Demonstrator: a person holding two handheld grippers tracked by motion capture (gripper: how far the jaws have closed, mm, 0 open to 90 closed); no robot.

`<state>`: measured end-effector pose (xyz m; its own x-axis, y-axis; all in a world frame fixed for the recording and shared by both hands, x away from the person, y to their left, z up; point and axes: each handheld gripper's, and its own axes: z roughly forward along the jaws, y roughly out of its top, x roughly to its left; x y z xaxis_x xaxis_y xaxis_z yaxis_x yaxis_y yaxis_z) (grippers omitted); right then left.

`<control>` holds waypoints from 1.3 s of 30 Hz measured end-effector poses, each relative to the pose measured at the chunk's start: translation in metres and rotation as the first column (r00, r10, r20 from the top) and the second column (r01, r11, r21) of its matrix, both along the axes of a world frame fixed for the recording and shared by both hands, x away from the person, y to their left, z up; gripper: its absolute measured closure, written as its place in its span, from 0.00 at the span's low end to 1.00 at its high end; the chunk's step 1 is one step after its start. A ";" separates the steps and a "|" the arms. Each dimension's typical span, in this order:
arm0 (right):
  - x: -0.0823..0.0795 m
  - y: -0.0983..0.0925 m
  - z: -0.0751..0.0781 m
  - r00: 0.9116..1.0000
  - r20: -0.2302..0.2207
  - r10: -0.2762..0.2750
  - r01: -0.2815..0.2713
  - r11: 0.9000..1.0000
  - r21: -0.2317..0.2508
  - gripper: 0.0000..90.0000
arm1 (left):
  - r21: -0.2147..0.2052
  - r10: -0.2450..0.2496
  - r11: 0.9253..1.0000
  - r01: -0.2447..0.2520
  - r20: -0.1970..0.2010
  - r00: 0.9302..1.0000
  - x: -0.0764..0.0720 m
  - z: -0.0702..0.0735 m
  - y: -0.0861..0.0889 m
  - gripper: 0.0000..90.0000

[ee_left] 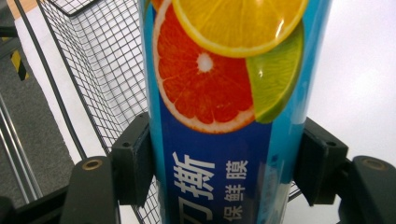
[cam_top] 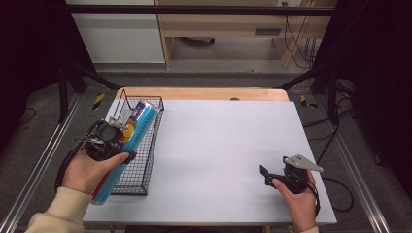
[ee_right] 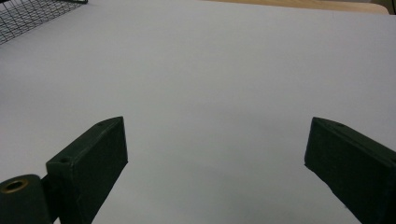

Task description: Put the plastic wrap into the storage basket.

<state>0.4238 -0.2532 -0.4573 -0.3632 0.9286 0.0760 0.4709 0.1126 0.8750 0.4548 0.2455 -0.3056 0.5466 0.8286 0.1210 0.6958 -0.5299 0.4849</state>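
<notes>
at the left edge of the white tabletop [cam_top: 223, 145], a black wire basket [cam_top: 145, 145] sits lengthwise, and a long blue tube [cam_top: 131, 138] printed with citrus slices lies tilted over it, far end up on the basket's back rim, near end sticking out past the front toward the person. the left hand-held gripper [cam_top: 114, 138] is clamped across the tube's middle, one jaw pressed to each side, which keeps the round body from rolling and lets the hand steer it; whether the tube is going into the basket or coming out cannot be told. the tube probably holds cling film, judging by its label. the right hand-held gripper [cam_top: 266, 175] rests low over bare tabletop at the near right, jaws spread wide with nothing between them, well apart from the basket, seemingly parked out of the way.
</notes>
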 end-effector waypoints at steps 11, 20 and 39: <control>0.000 0.000 0.000 1.000 -0.003 0.003 -0.003 1.000 -0.001 0.07 | -0.002 0.008 1.000 -0.008 -0.006 1.000 0.002 -0.001 0.003 0.36; 0.000 0.001 0.000 1.000 -0.004 0.007 -0.007 1.000 -0.004 0.07 | -0.007 0.025 1.000 -0.025 -0.023 0.999 0.007 -0.006 0.004 0.36; 0.000 0.003 0.000 1.000 -0.004 0.023 -0.023 1.000 -0.008 0.08 | -0.037 0.103 0.994 -0.106 -0.079 0.992 0.031 -0.027 0.016 0.36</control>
<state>0.4243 -0.2505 -0.4573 -0.3841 0.9206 0.0700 0.4713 0.1303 0.8723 0.4853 0.2611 -0.3326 0.4634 0.8849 0.0469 0.7821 -0.4333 0.4479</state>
